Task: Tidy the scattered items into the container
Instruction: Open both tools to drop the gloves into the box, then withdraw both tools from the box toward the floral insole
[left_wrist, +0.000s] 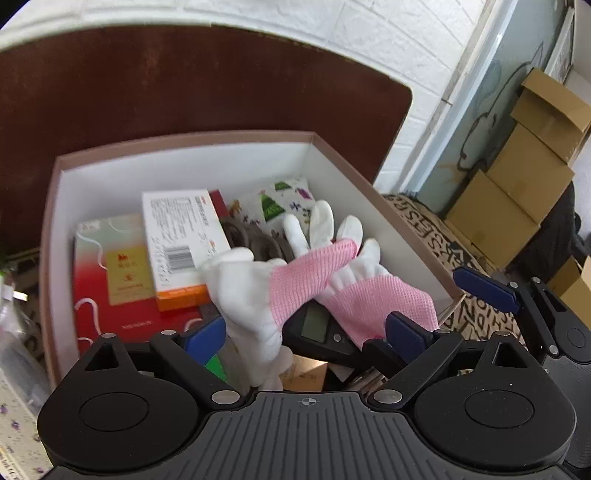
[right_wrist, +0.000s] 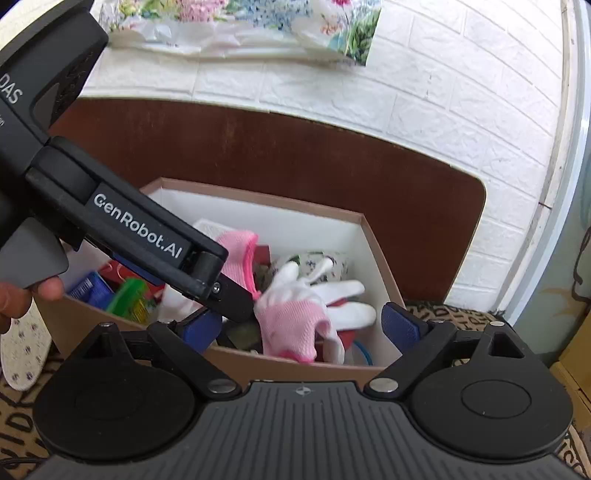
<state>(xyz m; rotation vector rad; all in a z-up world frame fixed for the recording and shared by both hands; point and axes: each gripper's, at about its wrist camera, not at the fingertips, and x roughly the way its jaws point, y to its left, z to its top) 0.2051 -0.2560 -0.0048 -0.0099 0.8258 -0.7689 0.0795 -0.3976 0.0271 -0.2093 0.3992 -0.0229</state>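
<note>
Two pink-and-white fabric gloves (left_wrist: 295, 280) are seen lying crossed inside the open rectangular cardboard box with a brown rim and white inner walls (left_wrist: 177, 144), on top of its other contents and toward the box's right wall. Beside them in the box, one white carton with a barcode and an orange end (left_wrist: 181, 243) is laid over one flat red-and-cream packet (left_wrist: 107, 280); one printed fabric pouch (left_wrist: 284, 201) is tucked into the far right corner of the box. One dark device with a small grey screen (left_wrist: 317, 325) is partly covered by the gloves and cannot be identified.

The left tongs (left_wrist: 304, 332) are spread wide just above the near edge of the box, with the gloves between the blue pads but not pressed by them. The right tongs (right_wrist: 303, 325) are likewise spread, held over the box's near right corner, and nothing is pinched.

Open room is left along the far wall of the box. Behind the box a dark brown board (right_wrist: 295, 147) is stood against the white brick wall. In the right wrist view much of the box's left side is hidden by the left tool's black body. Green and blue items (right_wrist: 129, 299) there are too obscured to name.
</note>
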